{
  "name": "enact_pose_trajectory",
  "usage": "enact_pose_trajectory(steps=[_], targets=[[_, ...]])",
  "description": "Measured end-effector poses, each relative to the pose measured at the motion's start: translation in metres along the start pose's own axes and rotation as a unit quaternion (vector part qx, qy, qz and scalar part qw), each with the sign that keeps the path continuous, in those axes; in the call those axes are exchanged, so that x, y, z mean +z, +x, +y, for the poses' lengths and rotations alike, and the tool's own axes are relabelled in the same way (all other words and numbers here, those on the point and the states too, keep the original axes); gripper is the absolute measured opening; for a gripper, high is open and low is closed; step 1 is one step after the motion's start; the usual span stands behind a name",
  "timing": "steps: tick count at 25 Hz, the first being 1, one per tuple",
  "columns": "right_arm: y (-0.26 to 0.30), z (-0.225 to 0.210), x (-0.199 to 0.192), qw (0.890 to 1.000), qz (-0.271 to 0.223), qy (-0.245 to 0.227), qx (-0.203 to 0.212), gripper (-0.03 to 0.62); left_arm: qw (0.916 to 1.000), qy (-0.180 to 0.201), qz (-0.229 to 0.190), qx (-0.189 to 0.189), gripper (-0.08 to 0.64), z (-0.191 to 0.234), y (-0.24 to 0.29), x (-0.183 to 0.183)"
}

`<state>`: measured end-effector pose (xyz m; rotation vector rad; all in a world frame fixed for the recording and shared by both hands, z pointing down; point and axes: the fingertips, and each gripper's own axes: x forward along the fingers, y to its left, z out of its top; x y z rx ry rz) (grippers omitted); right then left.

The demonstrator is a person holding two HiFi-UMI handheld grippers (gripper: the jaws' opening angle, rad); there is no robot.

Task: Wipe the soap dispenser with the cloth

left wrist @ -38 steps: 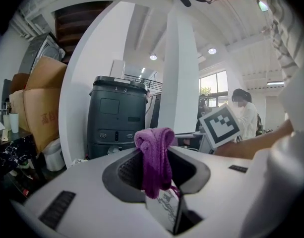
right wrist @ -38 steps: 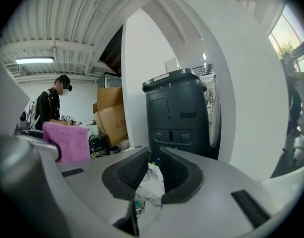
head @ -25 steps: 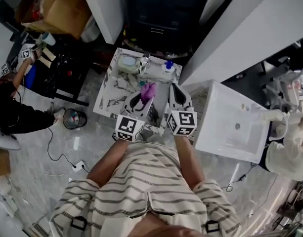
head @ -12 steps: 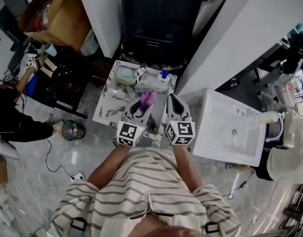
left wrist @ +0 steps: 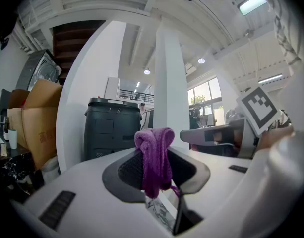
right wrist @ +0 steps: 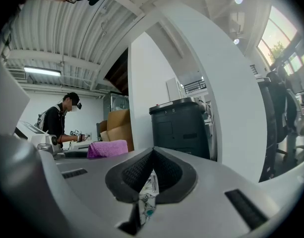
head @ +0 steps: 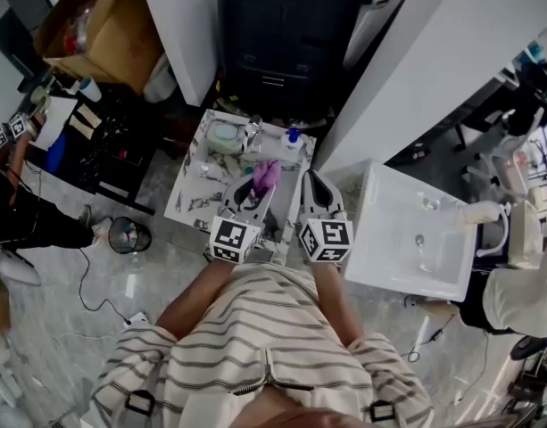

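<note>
From my seat the marble worktop (head: 186,201) lies below and ahead of both grippers. A pale dish (head: 227,136) sits near its far left corner.

The left gripper (head: 258,188) is held level over the middle of the worktop. Its fingers (left wrist: 129,170) are clamped on the purple cloth (left wrist: 154,155), which is pinched between the dark pads. The cloth bunches in a knot above the tips and a short tail hangs below them. Through the gap under the cloth I see only the worktop's marble pattern.

The dispenser (head: 294,138), white with a blue top, stands upright at the far edge of the worktop, towards its far right corner. In the head view the cloth is near it on the front side and apart from it. A black bin (head: 282,34) stands beyond that far edge.

The right gripper (right wrist: 152,165) is level too, just beside the left one, over the right edge of the worktop. Its fingers (right wrist: 134,172) are closed tip to tip with nothing between them. The slit below the tips shows only marble. In its own view the cloth shows off to the left.

A white sink (head: 380,248) stands just past the worktop's right edge.
</note>
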<state>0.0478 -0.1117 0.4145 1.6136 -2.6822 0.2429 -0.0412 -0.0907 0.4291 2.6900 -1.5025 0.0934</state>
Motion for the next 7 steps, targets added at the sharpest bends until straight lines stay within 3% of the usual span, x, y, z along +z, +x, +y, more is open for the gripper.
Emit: enact_pose_trajectory(steps=[7], targets=[[0.0007,-0.0007,0.0008,1.000,-0.007,0.000,0.008,0.000,1.0000,0.002,-0.002,0.005,0.120,-0.0010,0.0035,-0.0005]])
